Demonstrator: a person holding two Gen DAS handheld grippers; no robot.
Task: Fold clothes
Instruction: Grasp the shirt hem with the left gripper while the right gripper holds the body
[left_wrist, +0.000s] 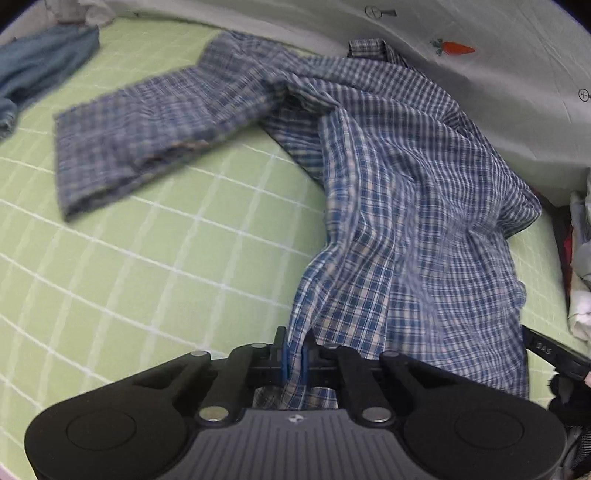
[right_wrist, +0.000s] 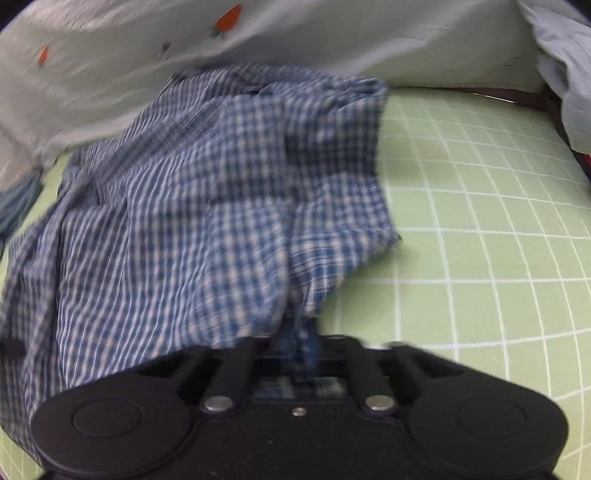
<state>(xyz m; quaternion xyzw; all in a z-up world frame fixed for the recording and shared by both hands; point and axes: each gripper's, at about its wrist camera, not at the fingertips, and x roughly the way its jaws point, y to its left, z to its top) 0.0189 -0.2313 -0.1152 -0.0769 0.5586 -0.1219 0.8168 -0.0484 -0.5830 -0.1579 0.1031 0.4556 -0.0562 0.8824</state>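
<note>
A blue and white checked shirt (left_wrist: 399, 206) lies rumpled on the green gridded bed sheet (left_wrist: 129, 266), one sleeve (left_wrist: 140, 129) stretched out to the left. My left gripper (left_wrist: 295, 356) is shut on the shirt's near hem, the cloth pinched between its blue pads. In the right wrist view the same shirt (right_wrist: 207, 206) fills the left and centre, blurred. My right gripper (right_wrist: 301, 345) is shut on another part of the near edge, cloth bunched between its fingers. The right gripper's black body (left_wrist: 554, 354) shows at the right edge of the left wrist view.
A white cover with carrot prints (left_wrist: 480, 74) rises behind the shirt. A blue garment (left_wrist: 40, 70) lies at the far left. More clothes (left_wrist: 581, 266) are piled at the right edge, and a pale blue cloth (right_wrist: 565, 74) hangs at the far right. Green sheet (right_wrist: 480, 240) lies bare to the right.
</note>
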